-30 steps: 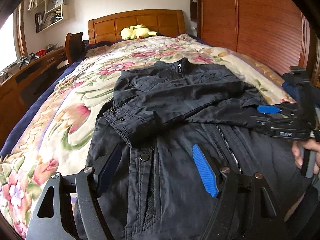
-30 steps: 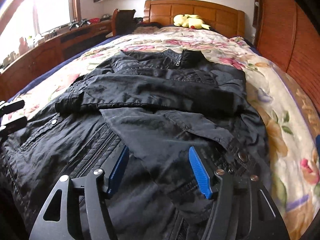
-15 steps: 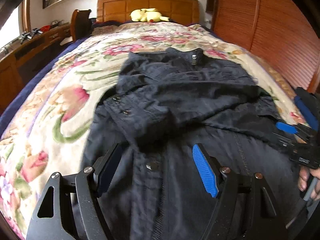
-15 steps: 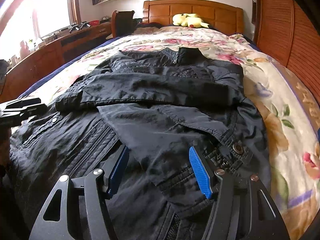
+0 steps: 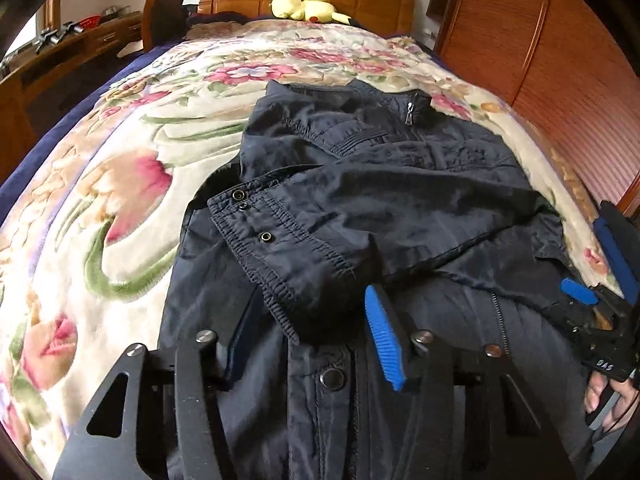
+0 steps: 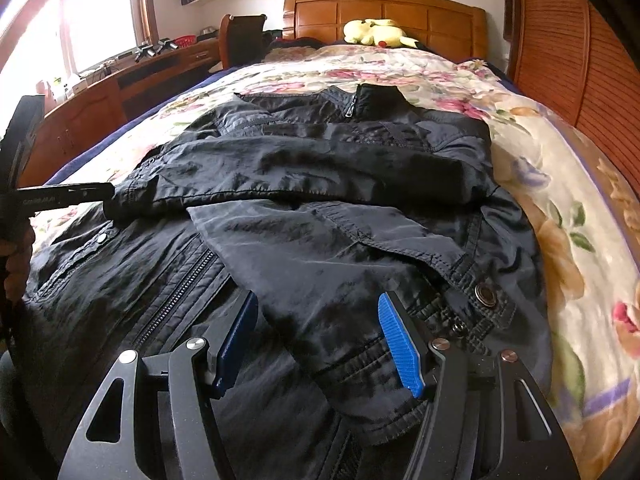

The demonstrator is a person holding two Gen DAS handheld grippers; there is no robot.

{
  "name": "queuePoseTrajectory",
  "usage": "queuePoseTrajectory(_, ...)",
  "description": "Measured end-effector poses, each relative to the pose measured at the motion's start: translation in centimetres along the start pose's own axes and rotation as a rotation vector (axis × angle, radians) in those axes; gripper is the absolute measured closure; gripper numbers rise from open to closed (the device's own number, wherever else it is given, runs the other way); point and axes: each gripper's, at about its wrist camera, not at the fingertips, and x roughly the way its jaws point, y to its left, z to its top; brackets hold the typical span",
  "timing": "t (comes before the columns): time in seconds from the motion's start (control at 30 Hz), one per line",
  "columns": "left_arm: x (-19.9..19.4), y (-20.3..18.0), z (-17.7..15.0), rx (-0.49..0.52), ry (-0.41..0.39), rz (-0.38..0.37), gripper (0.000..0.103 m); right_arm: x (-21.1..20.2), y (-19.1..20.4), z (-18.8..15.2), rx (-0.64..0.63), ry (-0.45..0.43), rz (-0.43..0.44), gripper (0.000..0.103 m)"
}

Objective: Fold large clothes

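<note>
A dark navy jacket lies front up on the floral bed, collar toward the headboard; it also shows in the right wrist view. Both sleeves are folded across the chest. My left gripper is open and empty, low over the cuff of the upper sleeve near the jacket's left edge. My right gripper is open and empty, low over the cuff of the other sleeve near the jacket's right side. Each gripper appears at the edge of the other's view.
The floral bedspread covers the bed. A yellow plush toy lies by the wooden headboard. A wooden desk with small items runs along the left. Wooden wardrobe doors stand on the right.
My left gripper has moved forward and lower over the jacket, toward the sleeve cuff. My right gripper has barely moved. Both have stayed open.
</note>
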Motion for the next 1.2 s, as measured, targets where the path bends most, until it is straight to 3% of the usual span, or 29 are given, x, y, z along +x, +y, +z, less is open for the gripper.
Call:
queuePoseTrajectory(0.13,1.5,0.0,0.1,0.007,0.056,0.009,0.058,0.2,0.2,0.0,-0.008,0.002,-0.004,0.038)
queuePoseTrajectory(0.2,1.7,0.0,0.0,0.005,0.065,-0.007,0.067,0.1,0.3,0.0,-0.014,0.001,-0.004,0.038)
queuePoseTrajectory(0.27,1.6,-0.2,-0.1,0.021,0.062,-0.032,0.091,0.0,0.3,0.1,-0.016,-0.002,-0.003,0.038)
queuePoseTrajectory(0.43,-0.7,-1.6,-0.2,0.094,0.009,-0.017,0.094,-0.5,0.3,-0.1,-0.016,-0.021,-0.004,0.038)
queuePoseTrajectory(0.6,-5.6,-2.8,-0.7,0.13,-0.072,-0.041,0.094,-1.1,0.2,-0.1,-0.013,-0.039,-0.005,0.038)
queuePoseTrajectory(0.73,-7.2,-2.9,-1.5,0.125,-0.069,-0.032,0.093,-1.4,0.0,-0.1,-0.005,-0.047,-0.015,0.038)
queuePoseTrajectory(0.87,-8.3,-2.1,-2.3,0.115,-0.088,-0.039,0.083,-1.5,0.2,-0.2,-0.012,-0.054,-0.023,0.038)
queuePoseTrajectory(1.07,-10.6,-0.9,-4.2,0.153,-0.139,0.018,0.063,-1.4,0.2,-0.1,-0.011,-0.05,-0.024,0.038)
queuePoseTrajectory(1.2,-11.5,0.2,-5.8,0.143,-0.137,0.042,0.037,-1.8,0.1,0.2,-0.008,-0.062,-0.031,0.038)
